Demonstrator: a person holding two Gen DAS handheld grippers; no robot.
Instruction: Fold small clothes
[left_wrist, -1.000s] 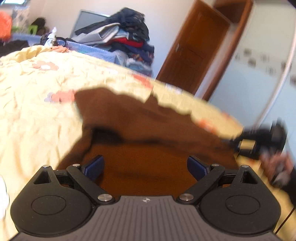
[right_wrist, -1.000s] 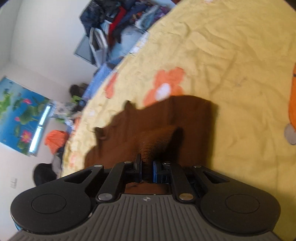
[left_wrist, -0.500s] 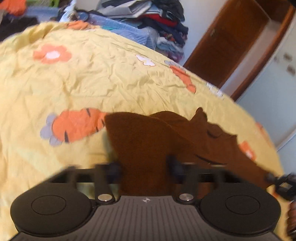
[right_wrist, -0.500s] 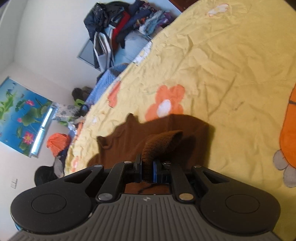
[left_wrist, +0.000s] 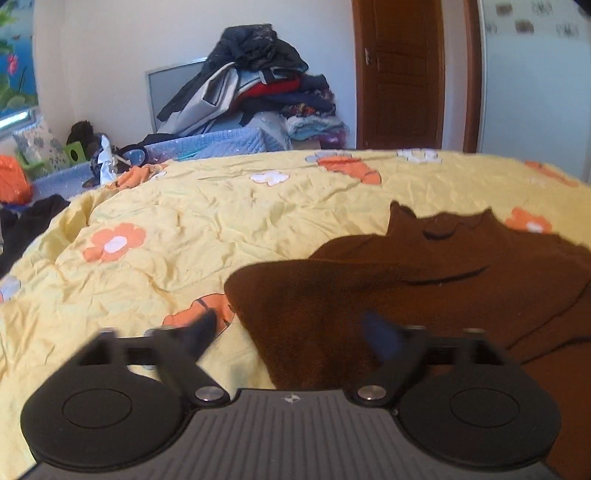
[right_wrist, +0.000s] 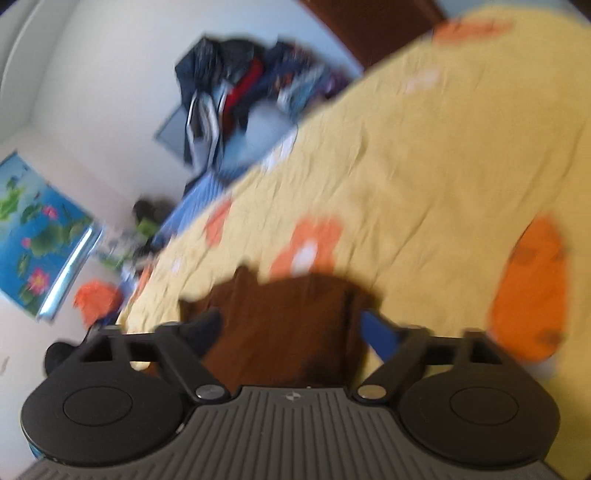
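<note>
Yellow floral bedding (left_wrist: 229, 221) fills the left wrist view, with a heap of clothes (left_wrist: 258, 77) against the far wall beside a wooden door (left_wrist: 402, 70). Left gripper (left_wrist: 295, 330) is level and low over the bed, fingers spread wide and grasping nothing. Its left finger (left_wrist: 201, 330) sits over the bedding; its right finger (left_wrist: 382, 338) sits over the brown garment (left_wrist: 424, 288). That garment lies on the bedding ahead and to the right, one layer folded over another, neckline at the far edge.

Right wrist view: the camera is rolled, so the bedding (right_wrist: 424, 166) slopes across a motion-blurred frame. Right gripper (right_wrist: 295, 328) has its fingers released and wide apart, holding nothing. Brown garment (right_wrist: 288, 325) lies flat on the bedding between and beyond the fingers. Contact between the finger (right_wrist: 378, 334) and the fabric cannot be determined.
</note>
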